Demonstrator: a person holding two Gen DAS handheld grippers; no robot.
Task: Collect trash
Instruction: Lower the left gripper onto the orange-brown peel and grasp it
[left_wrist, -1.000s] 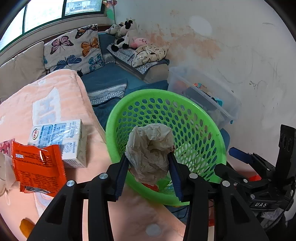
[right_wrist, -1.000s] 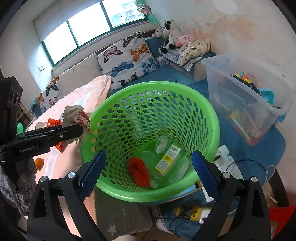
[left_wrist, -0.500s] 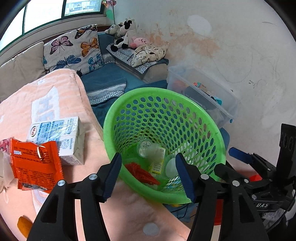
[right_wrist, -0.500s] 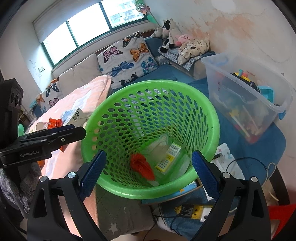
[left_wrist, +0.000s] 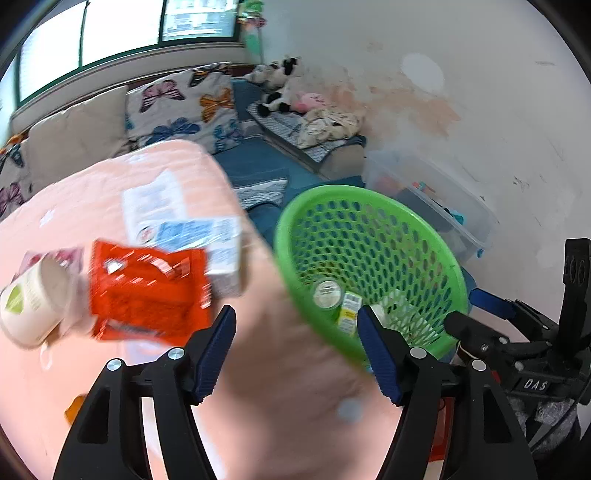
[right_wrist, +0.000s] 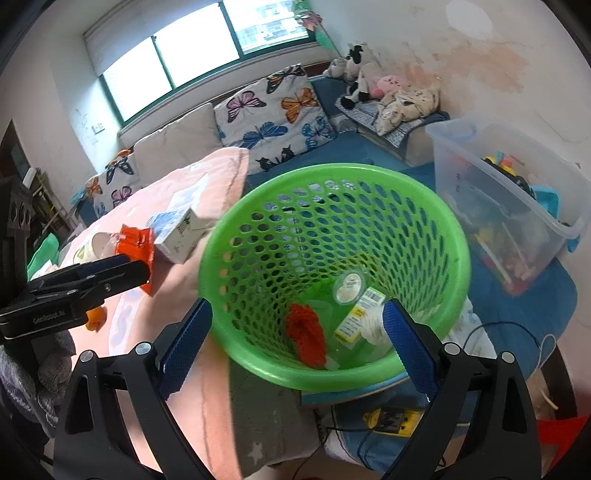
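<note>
A green perforated basket (left_wrist: 369, 240) (right_wrist: 295, 229) stands beside the pink blanket-covered surface (left_wrist: 288, 387). It holds a crumpled paper (right_wrist: 371, 326), a red-orange wrapper (right_wrist: 306, 332), a yellow-labelled box (right_wrist: 360, 314) and a round lid (right_wrist: 349, 288). My left gripper (left_wrist: 297, 345) hangs over the blanket left of the basket, its jaws opening with nothing between them. An orange wrapper (left_wrist: 147, 291), a milk carton (left_wrist: 207, 240) and a white cup (left_wrist: 33, 299) lie on the blanket ahead of it. My right gripper (right_wrist: 295, 339) is wide open at the basket's near rim, holding nothing.
A clear plastic bin (right_wrist: 517, 192) of toys stands to the right of the basket, on the blue floor mat. Cables and a yellow power strip (right_wrist: 391, 421) lie under the basket. A sofa with butterfly cushions (right_wrist: 280, 110) runs along the back, below the window.
The left gripper let go of the crumpled paper, which now lies in the basket. It opened and swung left toward the trash on the blanket. The right gripper stayed wide open.
</note>
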